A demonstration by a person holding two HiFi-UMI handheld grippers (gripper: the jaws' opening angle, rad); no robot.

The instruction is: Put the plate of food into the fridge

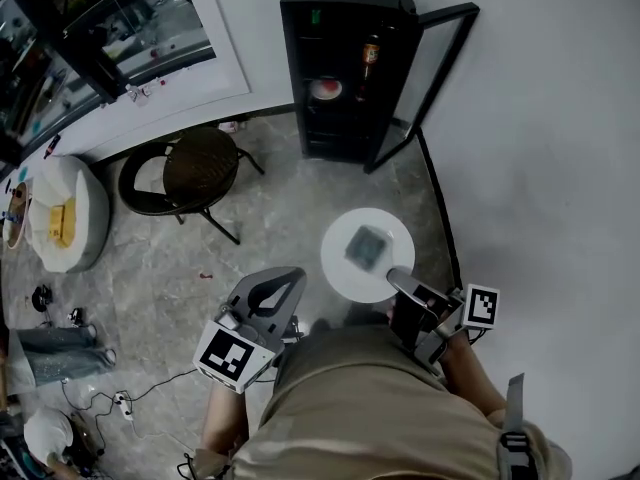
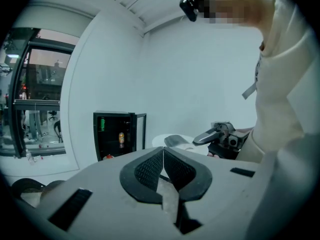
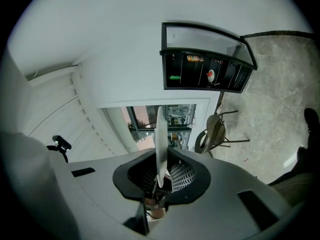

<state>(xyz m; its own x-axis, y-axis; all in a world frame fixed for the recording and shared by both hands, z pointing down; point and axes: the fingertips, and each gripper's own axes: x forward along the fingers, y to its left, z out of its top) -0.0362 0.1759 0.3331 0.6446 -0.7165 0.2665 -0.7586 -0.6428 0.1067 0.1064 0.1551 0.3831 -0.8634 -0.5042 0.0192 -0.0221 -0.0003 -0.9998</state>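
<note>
Jaws of right gripper (image 1: 398,277) clamp one plate (image 1: 341,269); left gripper (image 1: 291,280) jaws closed, empty; one fridge (image 1: 340,8) open.

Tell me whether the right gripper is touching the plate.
Touching. The right gripper is shut on the plate: the right gripper view shows the rim edge-on, clamped between the fingers.
</note>
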